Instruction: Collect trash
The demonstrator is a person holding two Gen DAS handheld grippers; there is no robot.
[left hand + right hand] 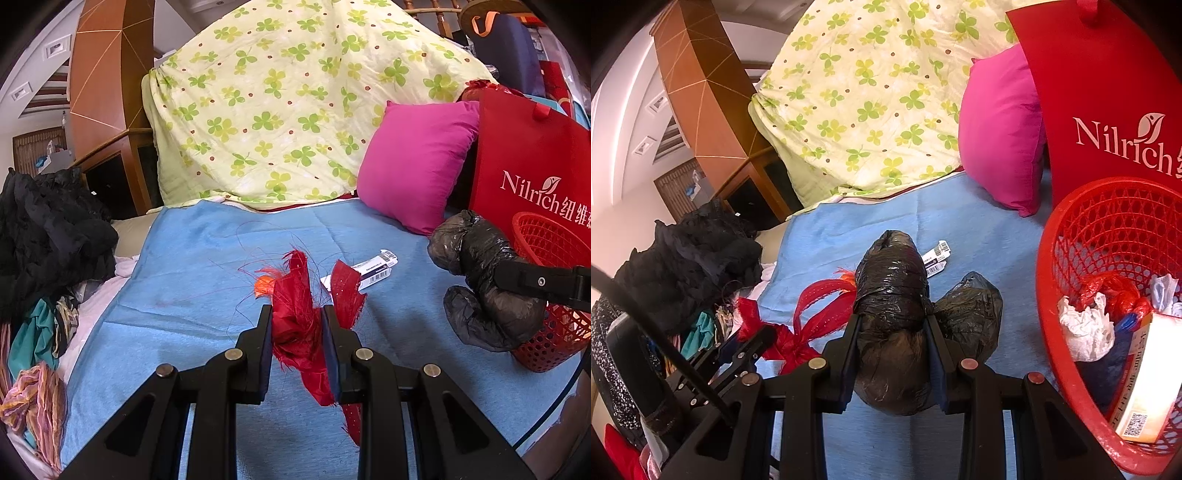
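Note:
My left gripper point(297, 314) is shut on a frayed red fabric scrap point(299, 295), held above the blue blanket point(184, 295). In the right wrist view that red fabric scrap point(820, 310) shows at lower left. My right gripper point(892, 321) is shut on a crumpled black plastic bag point(892, 280). The same black bag point(480, 273) hangs at the right of the left wrist view. A red mesh basket point(1049, 295) stands to the right, with crumpled paper, red plastic and a box inside. A white barcode tag point(373, 271) and a small orange bit point(263, 285) lie on the blanket.
A pink pillow point(413, 166) and a red Nilrich bag point(532, 155) stand at the back right. A green clover quilt point(280, 103) is heaped behind. Black clothing point(48, 236) and mixed fabrics point(37, 398) pile up along the left edge.

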